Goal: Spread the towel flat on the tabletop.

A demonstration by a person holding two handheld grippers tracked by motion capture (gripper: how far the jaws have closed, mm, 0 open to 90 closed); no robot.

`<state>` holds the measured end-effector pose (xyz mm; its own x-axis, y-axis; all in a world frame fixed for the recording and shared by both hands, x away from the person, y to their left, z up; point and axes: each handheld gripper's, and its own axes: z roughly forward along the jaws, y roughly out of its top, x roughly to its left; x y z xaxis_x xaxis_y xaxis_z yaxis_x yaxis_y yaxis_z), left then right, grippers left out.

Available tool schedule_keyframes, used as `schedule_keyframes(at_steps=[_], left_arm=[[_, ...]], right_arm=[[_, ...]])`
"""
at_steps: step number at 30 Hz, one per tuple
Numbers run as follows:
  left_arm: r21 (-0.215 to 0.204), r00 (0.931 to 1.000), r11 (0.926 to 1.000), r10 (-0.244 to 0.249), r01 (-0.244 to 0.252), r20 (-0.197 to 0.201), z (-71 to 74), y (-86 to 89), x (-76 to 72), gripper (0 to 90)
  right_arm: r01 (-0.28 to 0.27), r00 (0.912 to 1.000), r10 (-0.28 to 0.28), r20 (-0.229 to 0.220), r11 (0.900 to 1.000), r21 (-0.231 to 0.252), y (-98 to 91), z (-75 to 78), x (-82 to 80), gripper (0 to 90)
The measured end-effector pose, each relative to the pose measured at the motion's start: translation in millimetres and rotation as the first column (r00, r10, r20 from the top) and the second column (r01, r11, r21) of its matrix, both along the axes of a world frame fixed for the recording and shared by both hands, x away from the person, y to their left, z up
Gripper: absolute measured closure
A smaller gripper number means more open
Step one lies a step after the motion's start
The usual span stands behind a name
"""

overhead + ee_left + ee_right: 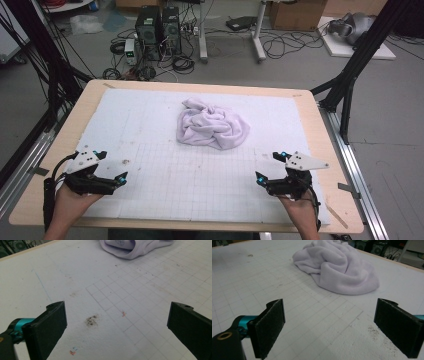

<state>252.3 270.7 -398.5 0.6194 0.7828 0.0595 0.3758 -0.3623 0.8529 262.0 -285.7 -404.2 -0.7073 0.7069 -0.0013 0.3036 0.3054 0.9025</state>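
On the table's gridded white mat [150, 150], high view: crumpled lilac towel [212, 124] lies far-centre, nothing between it and the near corners. Left gripper [111, 167] near-left, right gripper [267, 167] near-right, both well apart from it.

Left gripper view: jaws wide, empty; dark smudge [92, 320] on mat between them.

Right gripper view: jaws wide, empty; towel [337, 267] ahead.

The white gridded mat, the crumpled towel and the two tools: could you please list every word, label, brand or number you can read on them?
None can be read.
White gridded mat: only ruled lines, stains and small red and blue pen marks, no letters.
Crumpled towel: plain lilac, no tag showing.
Left tool and right tool: open, no markings legible.
Computer towers on the floor: too small and blurred to read.
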Motion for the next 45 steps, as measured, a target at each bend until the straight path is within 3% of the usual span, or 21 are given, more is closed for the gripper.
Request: schedule_keyframes(at_steps=[28, 45], left_arm=[[0.003, 1.0, 1.0, -0.001, 0.001, -0.001, -1.9, -0.9, 0.4, 3.0], [-0.011, 1.0, 0.9999, 0.005, -0.005, -0.001, -1.0, -2.7, 1.4, 3.0]], right_arm=[[-0.004, 0.9999, 0.004, 0.013, 1.0, 0.008, 1.8, 0.5, -1.8, 9.1], [-0.035, 0.9993, 0.035, -0.009, 0.999, 0.026, 7.7, 9.1, 18.3, 9.1]])
